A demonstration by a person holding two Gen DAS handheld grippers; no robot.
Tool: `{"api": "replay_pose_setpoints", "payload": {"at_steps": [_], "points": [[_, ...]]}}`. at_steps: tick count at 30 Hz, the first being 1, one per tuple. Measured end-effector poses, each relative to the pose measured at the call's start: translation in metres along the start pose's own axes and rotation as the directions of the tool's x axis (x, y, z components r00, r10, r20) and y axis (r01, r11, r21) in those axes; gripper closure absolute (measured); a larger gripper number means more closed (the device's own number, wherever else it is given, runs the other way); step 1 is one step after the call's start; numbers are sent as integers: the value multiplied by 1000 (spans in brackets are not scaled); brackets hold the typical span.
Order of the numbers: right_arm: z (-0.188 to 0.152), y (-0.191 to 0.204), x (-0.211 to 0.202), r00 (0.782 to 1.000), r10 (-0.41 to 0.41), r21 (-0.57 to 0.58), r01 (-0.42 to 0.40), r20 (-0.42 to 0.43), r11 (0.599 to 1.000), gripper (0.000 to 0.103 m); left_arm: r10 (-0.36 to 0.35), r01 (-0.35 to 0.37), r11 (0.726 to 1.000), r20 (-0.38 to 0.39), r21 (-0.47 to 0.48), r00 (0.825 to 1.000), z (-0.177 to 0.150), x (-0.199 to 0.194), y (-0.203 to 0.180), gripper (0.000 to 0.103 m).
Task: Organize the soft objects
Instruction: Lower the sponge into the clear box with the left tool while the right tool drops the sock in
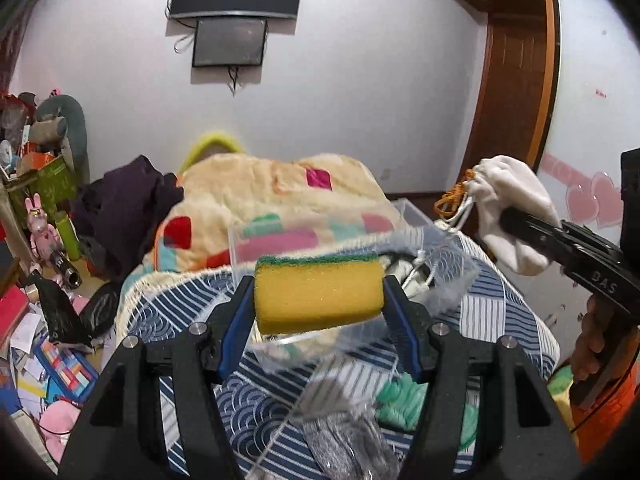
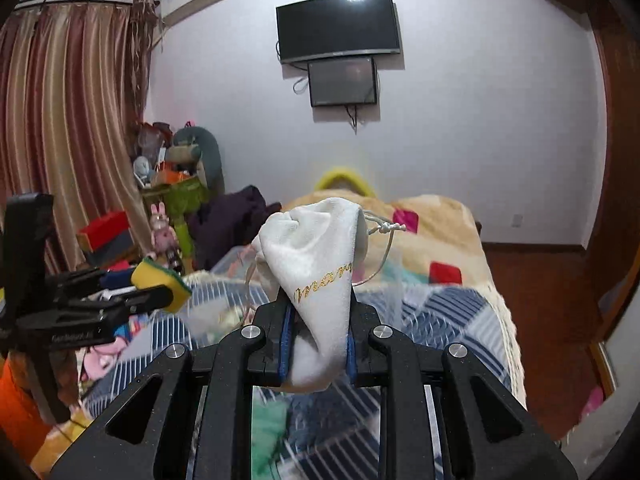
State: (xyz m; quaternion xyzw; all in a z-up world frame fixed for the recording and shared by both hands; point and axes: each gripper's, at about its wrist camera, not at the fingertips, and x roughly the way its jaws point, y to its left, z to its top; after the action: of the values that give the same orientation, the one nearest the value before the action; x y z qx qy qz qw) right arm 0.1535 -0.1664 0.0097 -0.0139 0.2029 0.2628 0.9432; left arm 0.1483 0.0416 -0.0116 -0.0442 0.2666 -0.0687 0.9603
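Observation:
My left gripper (image 1: 319,294) is shut on a yellow sponge with a green scouring top (image 1: 319,294) and holds it in the air above a clear plastic box (image 1: 248,240) on the bed. The sponge also shows in the right wrist view (image 2: 162,282). My right gripper (image 2: 318,320) is shut on a white drawstring pouch with gold lettering (image 2: 316,252), held above the bed. In the left wrist view the pouch (image 1: 508,200) hangs at the right, beyond the box. Some white items lie inside the box (image 1: 404,270).
A blue-and-white patterned cloth (image 1: 488,312) covers the bed, with a cream blanket (image 1: 256,188) behind. A green cloth (image 1: 400,400) and a grey knitted piece (image 1: 340,444) lie near me. Clutter and toys (image 1: 44,240) fill the floor at left. A wooden door (image 1: 516,80) stands at right.

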Motion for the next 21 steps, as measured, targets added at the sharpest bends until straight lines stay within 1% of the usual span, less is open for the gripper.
{"api": "replay_pose_setpoints", "payload": {"at_steps": [3, 6, 10, 14, 19, 21], "points": [[7, 6, 14, 1000, 4, -6, -4, -1, 1000, 84, 10, -10, 1000, 3, -12, 1000, 7, 9, 5, 41], [10, 11, 30, 1000, 3, -17, -3, -19, 1000, 84, 2, -3, 999, -25, -39, 1000, 11, 25, 11, 41], [3, 14, 51, 998, -5, -26, 3, -68, 1000, 84, -14, 8, 997, -83, -73, 996, 10, 52, 18, 41], [-5, 10, 77, 989, -1, -7, 0, -146, 1000, 84, -34, 19, 994, -146, -103, 989, 6, 79, 22, 41], [-22, 10, 104, 968, -21, -8, 20, -252, 1000, 84, -18, 7, 998, -206, -57, 978, -1, 104, 13, 41], [-25, 8, 107, 961, -20, -2, 21, -277, 1000, 84, -13, 5, 999, -230, -37, 973, -4, 111, 8, 41]]}}
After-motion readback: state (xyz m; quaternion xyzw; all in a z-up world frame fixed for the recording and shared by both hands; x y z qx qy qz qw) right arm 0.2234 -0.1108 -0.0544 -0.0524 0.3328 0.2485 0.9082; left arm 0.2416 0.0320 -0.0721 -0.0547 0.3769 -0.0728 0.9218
